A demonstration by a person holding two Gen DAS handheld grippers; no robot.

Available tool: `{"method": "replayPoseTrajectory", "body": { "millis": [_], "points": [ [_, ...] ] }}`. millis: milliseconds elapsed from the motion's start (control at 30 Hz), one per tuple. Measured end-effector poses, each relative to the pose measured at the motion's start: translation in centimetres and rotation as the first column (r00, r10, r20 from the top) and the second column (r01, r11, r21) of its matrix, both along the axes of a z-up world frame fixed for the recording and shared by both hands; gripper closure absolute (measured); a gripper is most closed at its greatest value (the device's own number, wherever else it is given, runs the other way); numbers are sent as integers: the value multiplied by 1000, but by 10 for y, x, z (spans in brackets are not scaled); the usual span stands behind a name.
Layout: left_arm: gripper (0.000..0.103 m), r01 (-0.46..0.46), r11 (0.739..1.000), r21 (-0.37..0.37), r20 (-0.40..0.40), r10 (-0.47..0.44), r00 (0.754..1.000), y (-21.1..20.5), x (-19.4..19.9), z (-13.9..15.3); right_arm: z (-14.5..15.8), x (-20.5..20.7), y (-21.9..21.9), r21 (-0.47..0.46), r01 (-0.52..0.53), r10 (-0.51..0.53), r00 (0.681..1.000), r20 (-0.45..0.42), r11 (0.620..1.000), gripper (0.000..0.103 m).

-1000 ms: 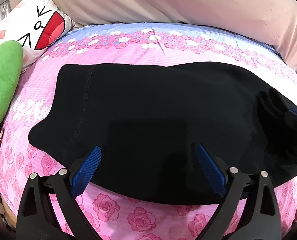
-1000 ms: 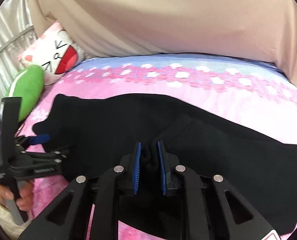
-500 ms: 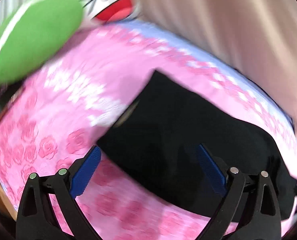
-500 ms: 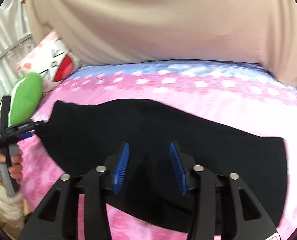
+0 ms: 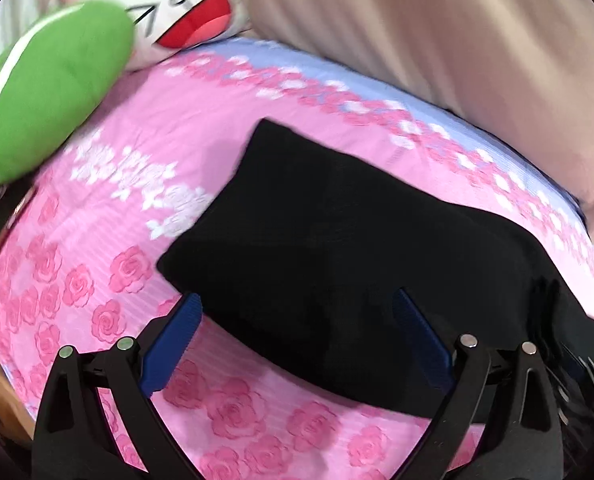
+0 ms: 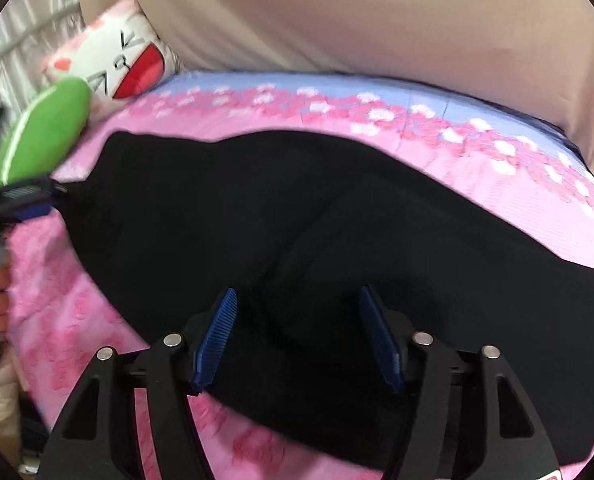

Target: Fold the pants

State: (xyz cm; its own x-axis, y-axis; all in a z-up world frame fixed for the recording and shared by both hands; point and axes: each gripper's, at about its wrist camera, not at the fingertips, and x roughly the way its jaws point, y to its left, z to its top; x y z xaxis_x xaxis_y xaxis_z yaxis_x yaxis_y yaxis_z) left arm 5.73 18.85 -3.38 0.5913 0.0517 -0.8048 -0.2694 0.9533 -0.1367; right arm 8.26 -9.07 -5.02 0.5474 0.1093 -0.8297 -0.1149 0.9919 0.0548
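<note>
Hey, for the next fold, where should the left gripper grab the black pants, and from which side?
Probably the near left corner of the black pants, approached from the open bedsheet side. That corner juts out past the flat cloth with bare sheet around it, so one finger could slip under the edge. The left gripper hangs open just beside it.

pants (image 5: pixel 337 264): plain black
bedsheet (image 5: pixel 109 264): pink with rose print, blue band with white flowers
cushion (image 5: pixel 53 92): green, white stripe
pillow (image 6: pixel 125 60): white, red cartoon mouth
gripper pads (image 6: pixel 217 336): blue
</note>
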Motion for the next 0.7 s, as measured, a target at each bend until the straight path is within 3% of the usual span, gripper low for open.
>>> {"method": "replayPoseTrajectory", "body": {
  "millis": [33, 67, 133, 267, 400, 467, 533, 633, 667, 700],
  "points": [
    [9, 16, 1000, 0, 2, -16, 1000, -1, 1, 1, -3, 3, -1, -8, 9, -9, 1000, 8, 1000, 68],
    [9, 40, 999, -1, 4, -40, 999, -6, 0, 3, 3, 4, -8, 43, 13, -14, 1000, 16, 999, 90],
    [9, 74, 997, 3, 5, -74, 997, -12, -2, 4, 23, 3, -27, 135, 61, -66, 997, 34, 989, 91],
    [9, 120, 993, -4, 12, -120, 993, -22, 3, 4, 94, -10, -74, 254, 132, -176, 972, 159, 958, 90],
    [9, 128, 991, -30, 8, -128, 992, -22, 4, -1, 135, -6, -68, 276, 80, -149, 959, 241, 958, 88],
    [9, 125, 992, -34, 6, -125, 992, -20, 3, -3, 127, 8, -43, 252, 29, -88, 970, 226, 967, 87],
    [9, 113, 993, -36, 7, -113, 994, -13, -2, -3, 93, 27, -17, 239, -11, -25, 989, 147, 971, 86],
    [9, 79, 996, -44, 4, -79, 997, 4, -8, -3, 6, 51, 18, 197, -43, 60, 995, -79, 980, 80],
    [9, 56, 997, -57, 2, -56, 998, 16, -10, -4, -8, 48, 22, 190, -32, 49, 995, -87, 981, 79],
    [9, 40, 997, -66, 0, -40, 999, 24, -10, -5, 0, 41, 22, 196, -34, 42, 998, -38, 980, 72]
  ]
}}
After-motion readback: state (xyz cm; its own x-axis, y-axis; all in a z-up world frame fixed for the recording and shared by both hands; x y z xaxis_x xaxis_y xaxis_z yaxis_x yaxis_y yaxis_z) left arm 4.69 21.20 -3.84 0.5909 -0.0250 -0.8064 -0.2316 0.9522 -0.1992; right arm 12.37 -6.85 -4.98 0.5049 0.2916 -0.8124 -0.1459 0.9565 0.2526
